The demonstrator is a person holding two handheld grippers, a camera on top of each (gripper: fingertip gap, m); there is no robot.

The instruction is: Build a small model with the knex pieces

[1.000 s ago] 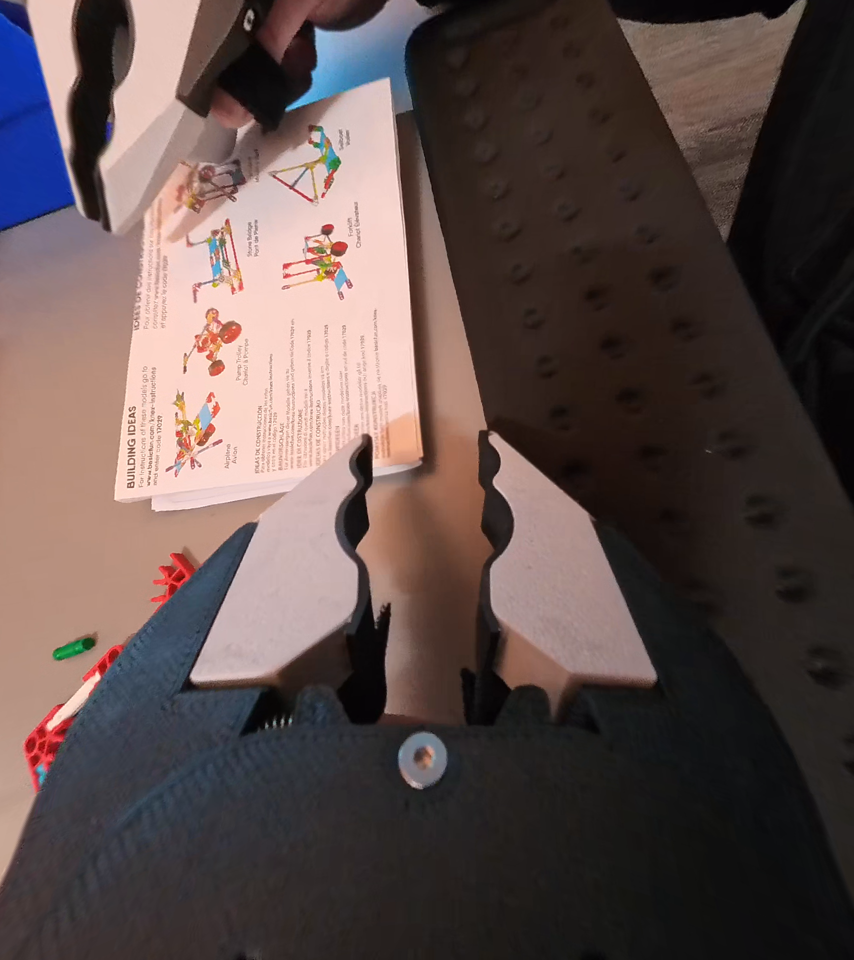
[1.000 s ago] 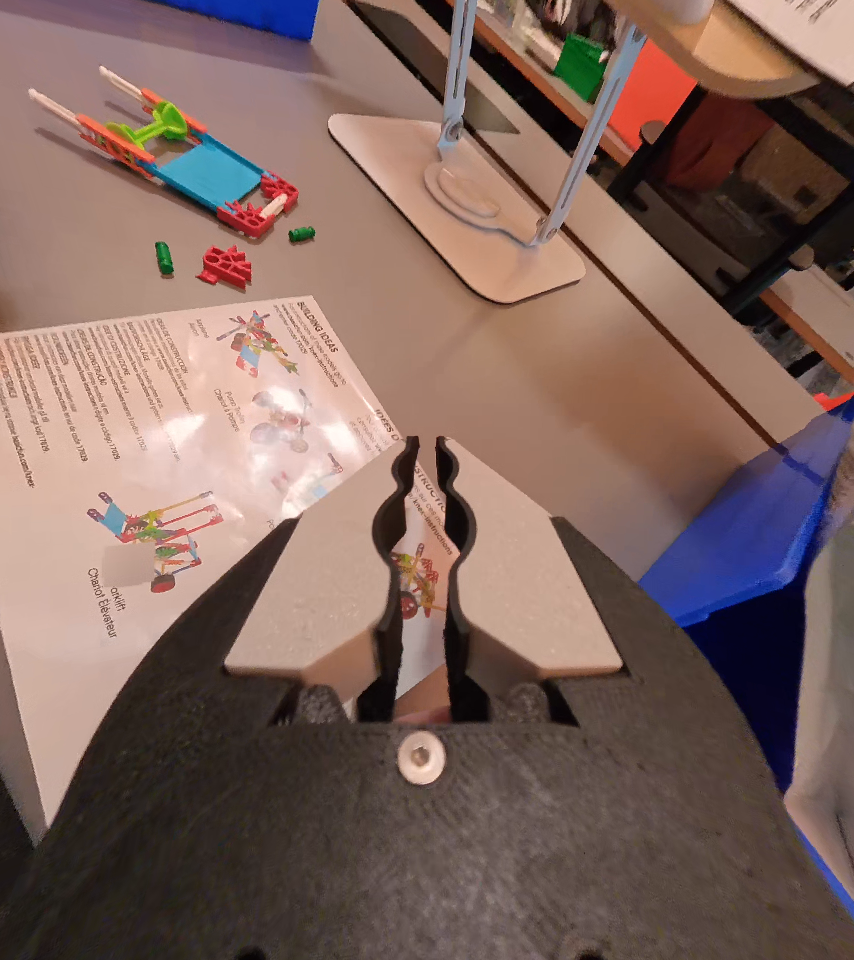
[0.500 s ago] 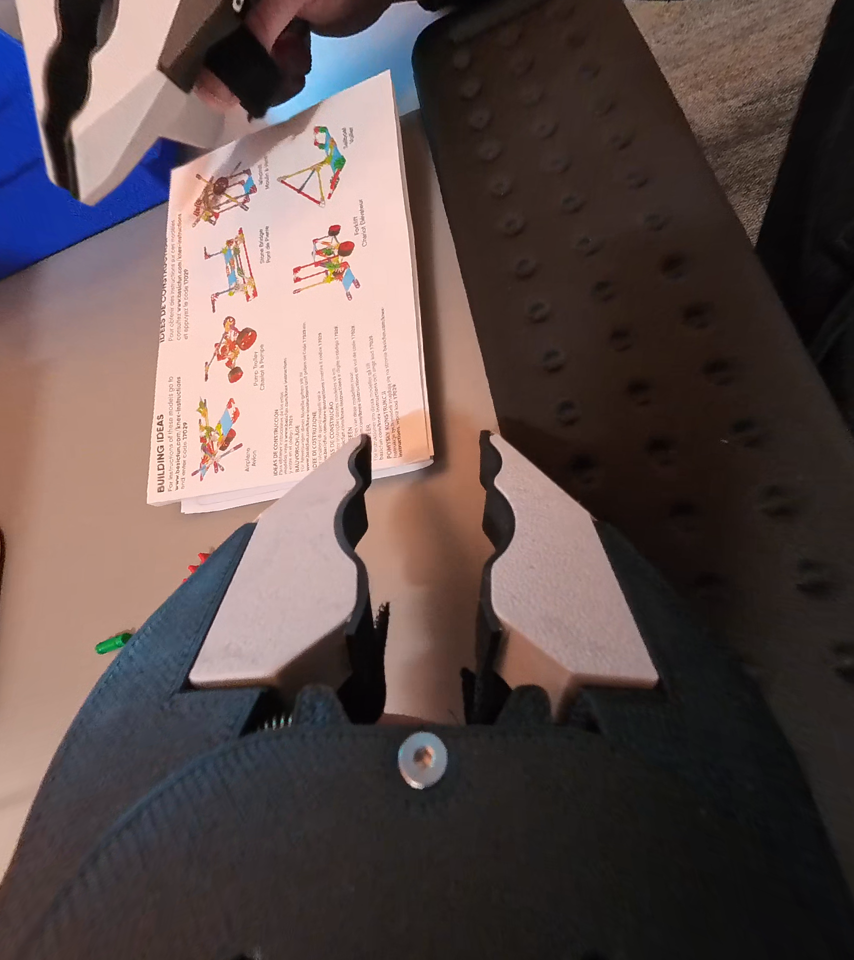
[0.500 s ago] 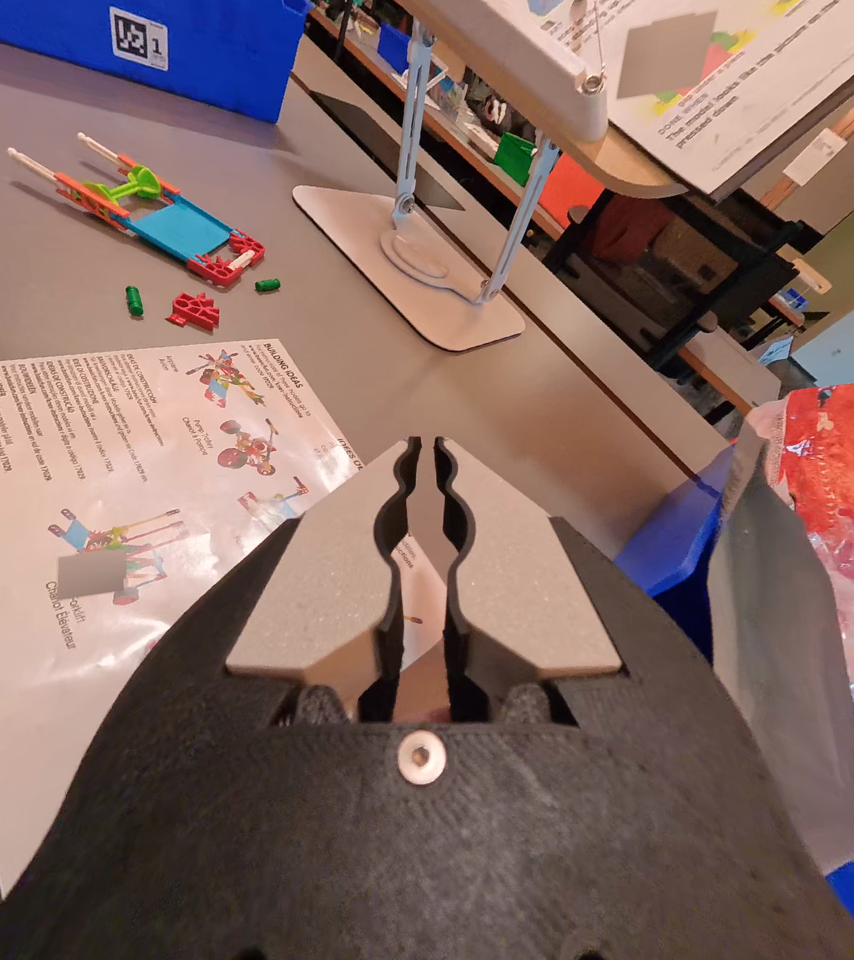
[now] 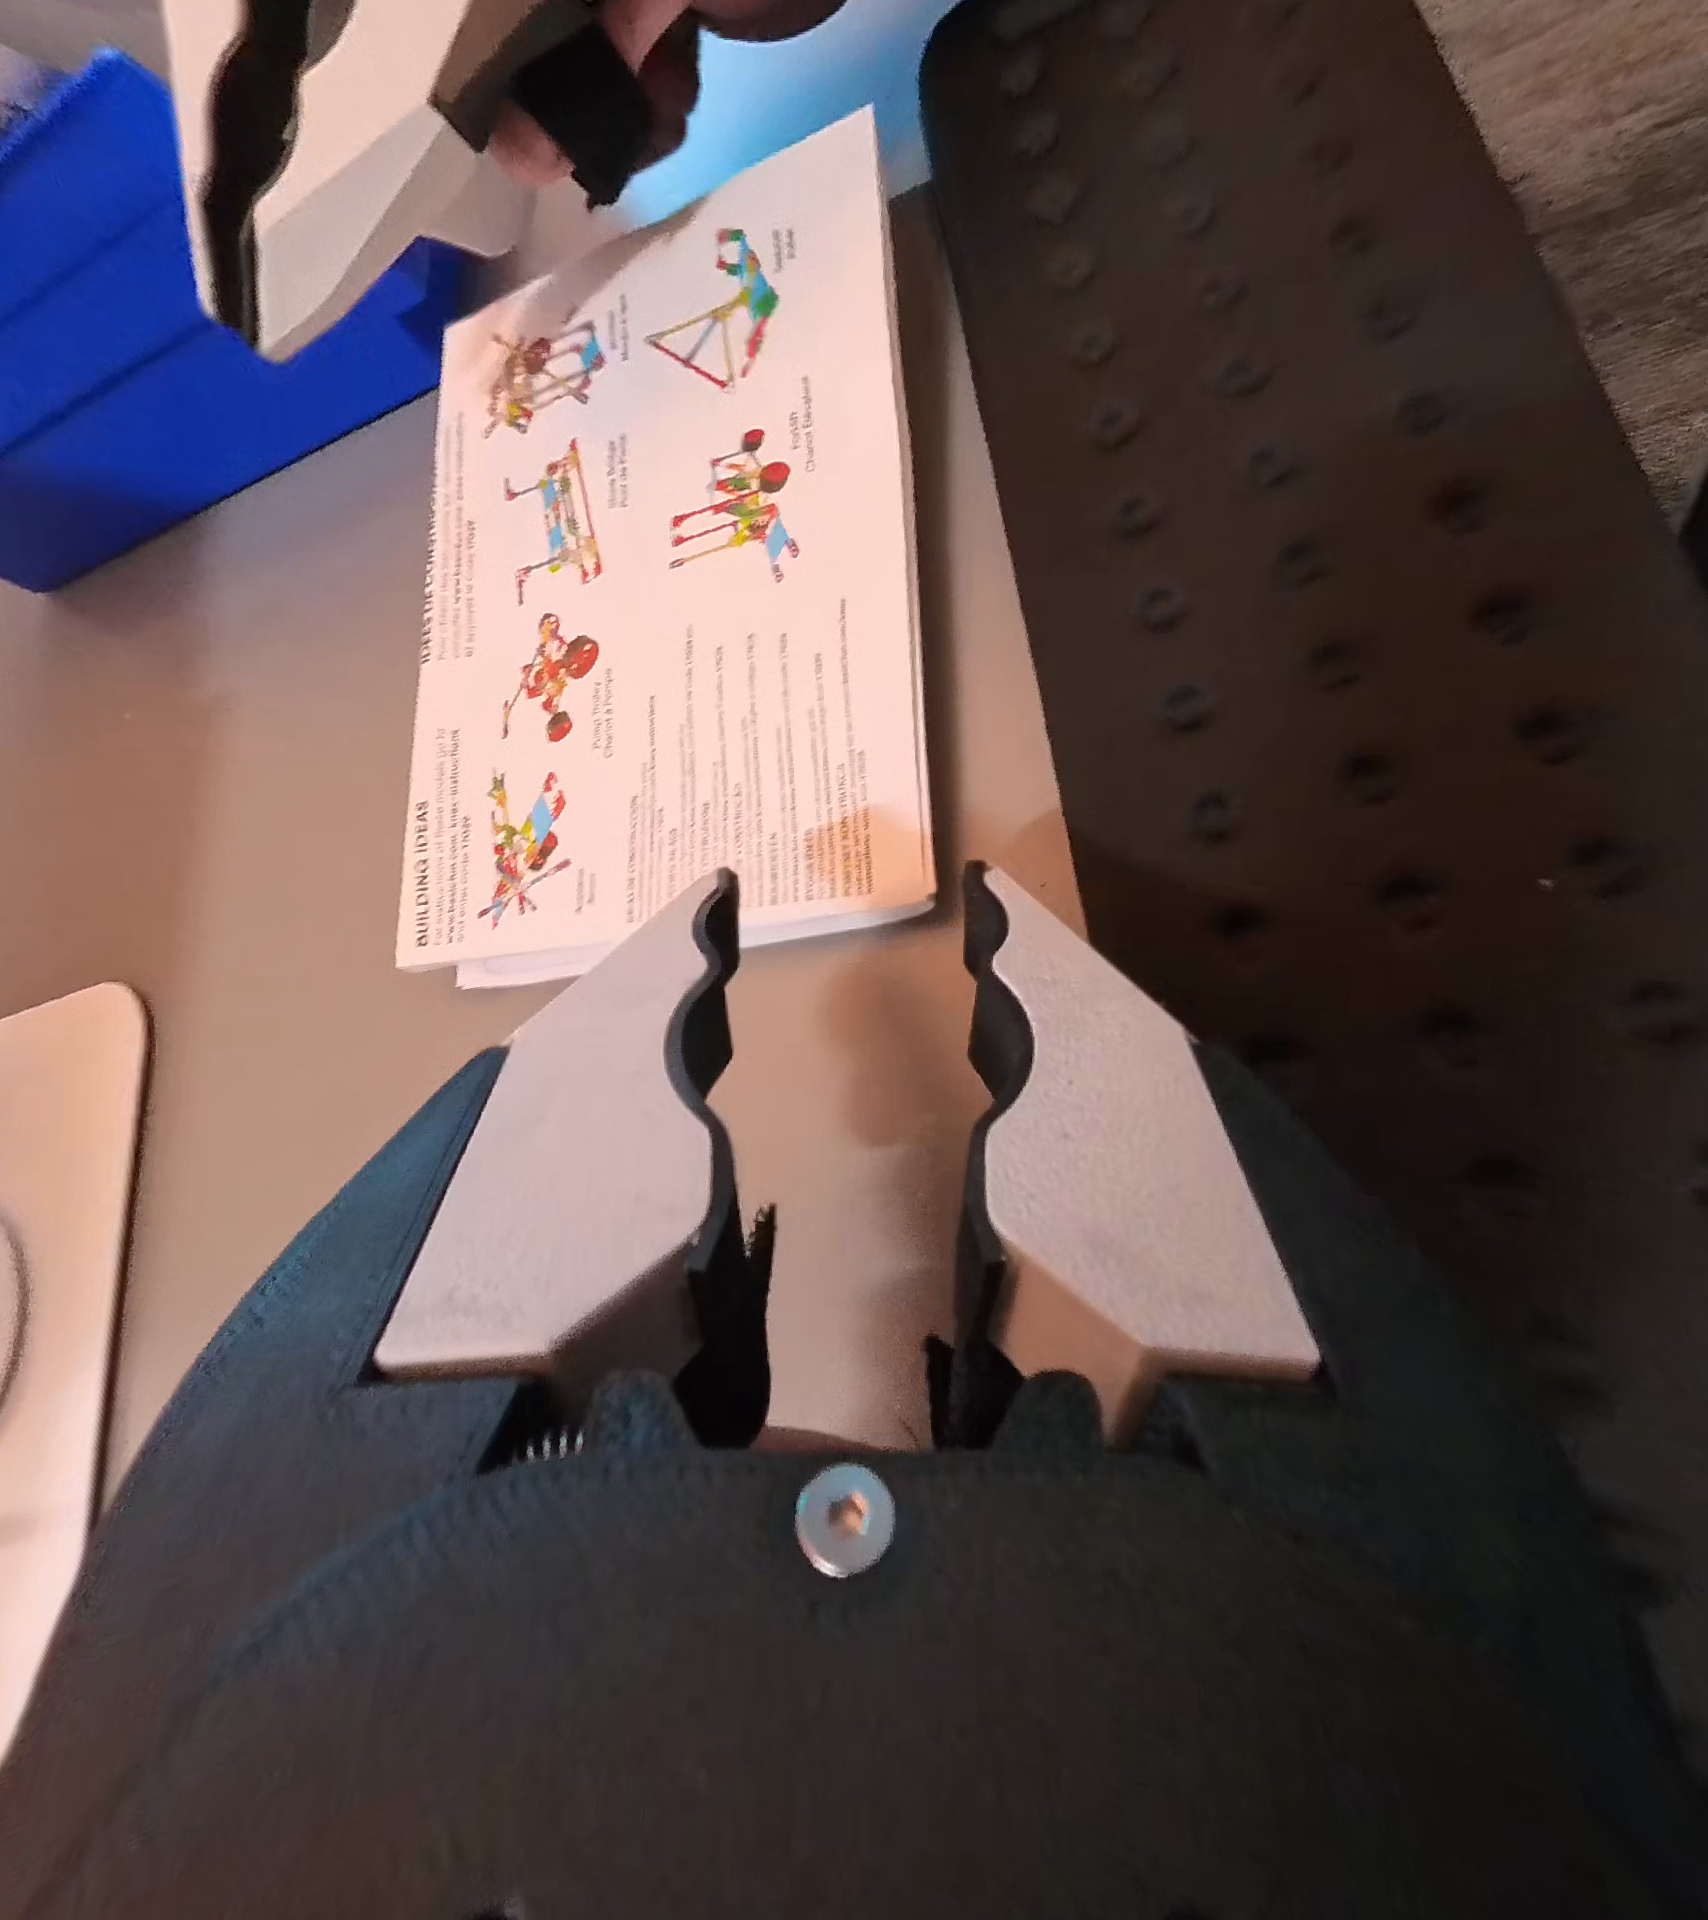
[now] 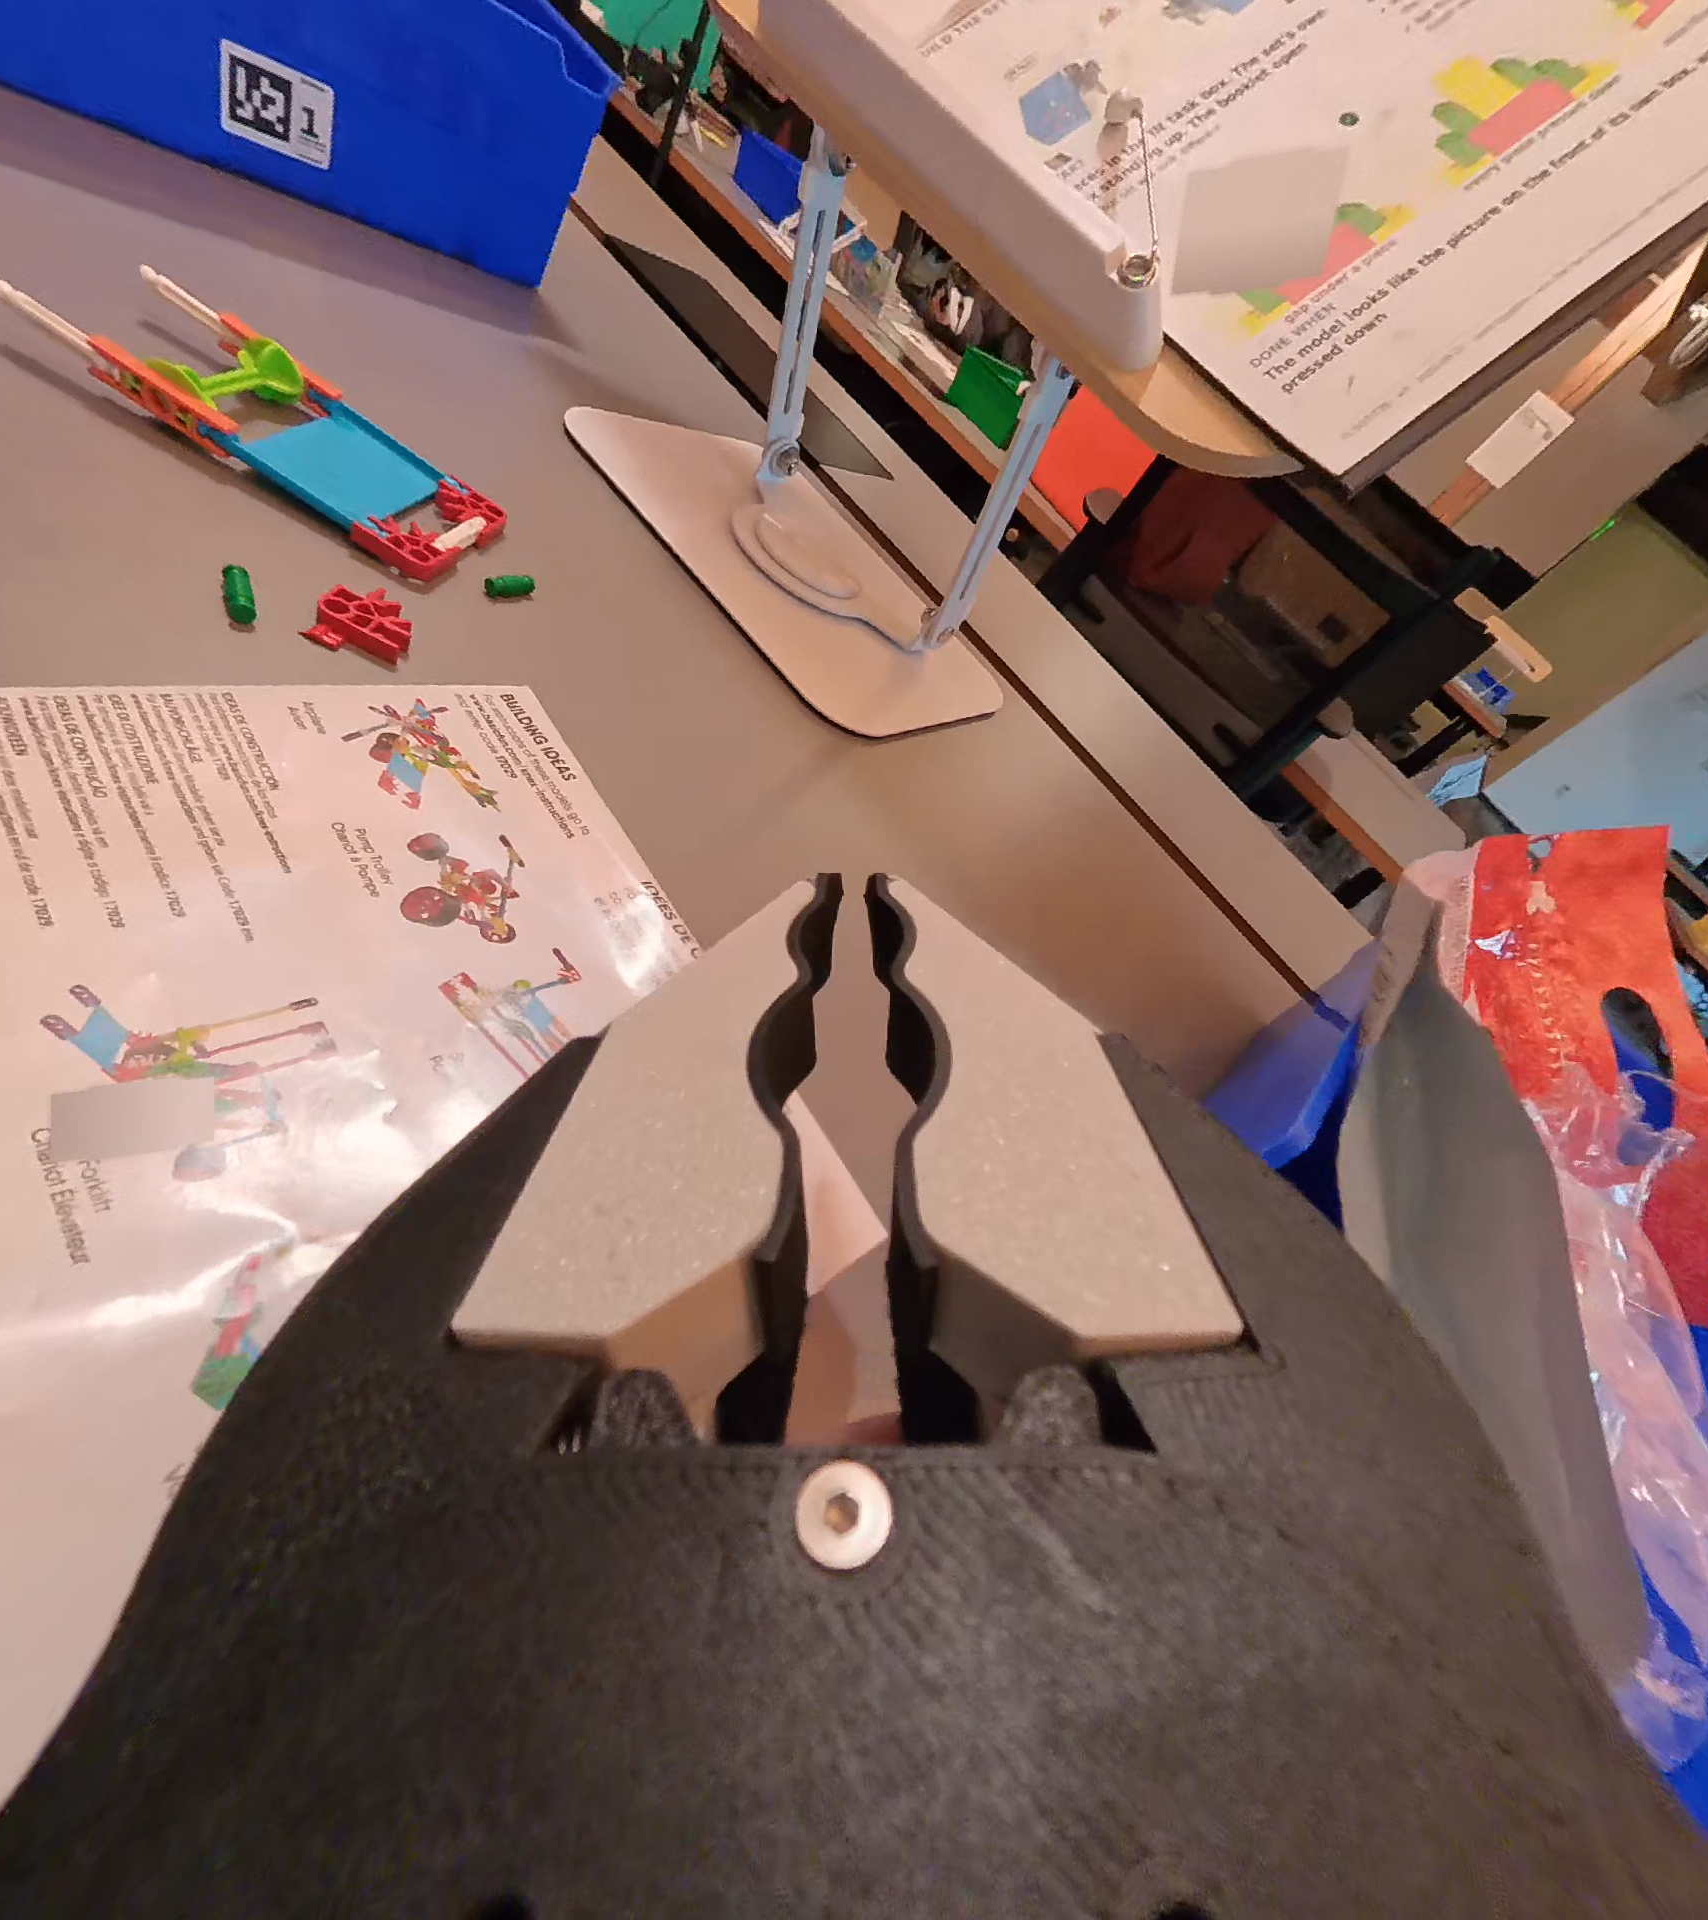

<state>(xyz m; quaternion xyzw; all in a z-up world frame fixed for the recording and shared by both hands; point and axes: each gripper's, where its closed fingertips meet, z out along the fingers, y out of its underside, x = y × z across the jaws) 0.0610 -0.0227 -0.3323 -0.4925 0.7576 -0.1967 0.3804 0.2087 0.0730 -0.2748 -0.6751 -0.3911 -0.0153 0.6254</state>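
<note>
- Lifted since a second ago, the right gripper [image 6: 852, 883] now sits higher over the right edge of the glossy white instruction booklet [image 6: 206, 883]. The left gripper [image 5: 845, 894] has drawn back from the booklet's near corner.
- The grey table [image 5: 206, 727] carries the booklet flat at its near edge, beside a dark dimpled surface [image 5: 1349, 623] and near a blue plastic bin [image 5: 50, 416].
- Judging by its look, the booklet is light, thin and floppy with a slick cover. Lying flush, it offers little to grip except an edge or corner, such as the slightly fanned pages at the near corner.
- It shows small coloured pictures of toy models and blocks of print.
- The left gripper's jaws stand well apart and empty, just short of the booklet.
- The right gripper's jaws are nearly closed, with only a slit between the tips and nothing held.
- Farther off lie a white stand base [image 6: 808, 582], a blue, red and green toy model [image 6: 310, 457], a red connector piece [image 6: 362, 623] and green pegs [image 6: 239, 594].
</note>
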